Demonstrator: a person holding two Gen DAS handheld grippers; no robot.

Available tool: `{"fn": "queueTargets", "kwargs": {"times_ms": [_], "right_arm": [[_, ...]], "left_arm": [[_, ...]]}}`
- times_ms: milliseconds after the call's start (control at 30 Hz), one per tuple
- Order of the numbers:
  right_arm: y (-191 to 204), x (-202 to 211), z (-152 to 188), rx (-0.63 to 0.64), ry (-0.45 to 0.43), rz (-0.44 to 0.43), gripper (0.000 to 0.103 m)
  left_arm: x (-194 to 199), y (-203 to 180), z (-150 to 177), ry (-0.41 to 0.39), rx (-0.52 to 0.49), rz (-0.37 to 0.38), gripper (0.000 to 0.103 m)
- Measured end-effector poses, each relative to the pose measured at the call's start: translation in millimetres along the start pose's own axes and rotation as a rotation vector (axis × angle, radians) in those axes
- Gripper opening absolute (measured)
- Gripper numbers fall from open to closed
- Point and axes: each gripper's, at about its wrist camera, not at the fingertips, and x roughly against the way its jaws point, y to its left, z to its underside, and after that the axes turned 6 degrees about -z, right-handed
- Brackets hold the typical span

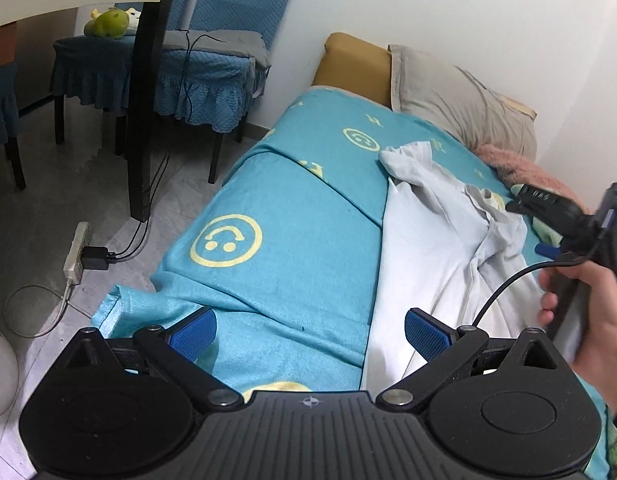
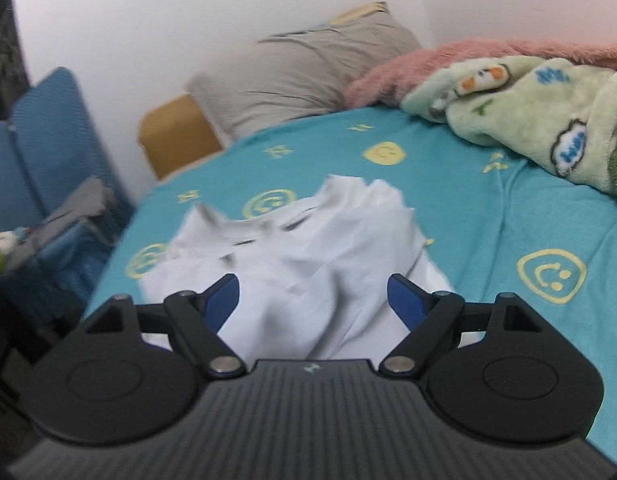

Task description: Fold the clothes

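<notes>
A crumpled white garment (image 1: 428, 240) lies on the teal bed sheet (image 1: 288, 200) with yellow smiley faces, its collar bunched near the middle. My left gripper (image 1: 310, 334) hovers open over the sheet's near edge; its right pad is above the garment's left border and grips nothing. A hand holds my right gripper (image 1: 526, 226) over the garment's right side. In the right wrist view the right gripper (image 2: 314, 300) stands open above the white garment (image 2: 308, 248), with nothing pinched between the blue pads (image 2: 406, 298). That view is blurred.
A grey pillow (image 1: 448, 96) and a tan headboard (image 1: 352, 64) sit at the bed's far end by the white wall. Pink and green plush blankets (image 2: 528, 112) are piled on the right. Chairs with blue covers (image 1: 204, 76), a dark table leg (image 1: 142, 120) and a power strip (image 1: 78, 252) are on the floor to the left.
</notes>
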Motion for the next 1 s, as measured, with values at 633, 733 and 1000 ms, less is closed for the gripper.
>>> {"fn": "queueTargets", "kwargs": {"times_ms": [633, 733, 1000], "right_arm": [[-3.9, -9.3, 28.2, 0.117, 0.101, 0.157, 0.013], [-21.6, 6.2, 21.4, 0.033, 0.103, 0.105, 0.015], [-21.7, 112.7, -8.3, 0.025, 0.131, -0.077, 0.086]], "left_arm": [[-1.2, -4.3, 2.9, -0.012, -0.042, -0.004, 0.101], [-1.2, -8.9, 4.0, -0.015, -0.069, -0.008, 0.101], [15.0, -25.5, 12.9, -0.055, -0.186, -0.013, 0.1]]}}
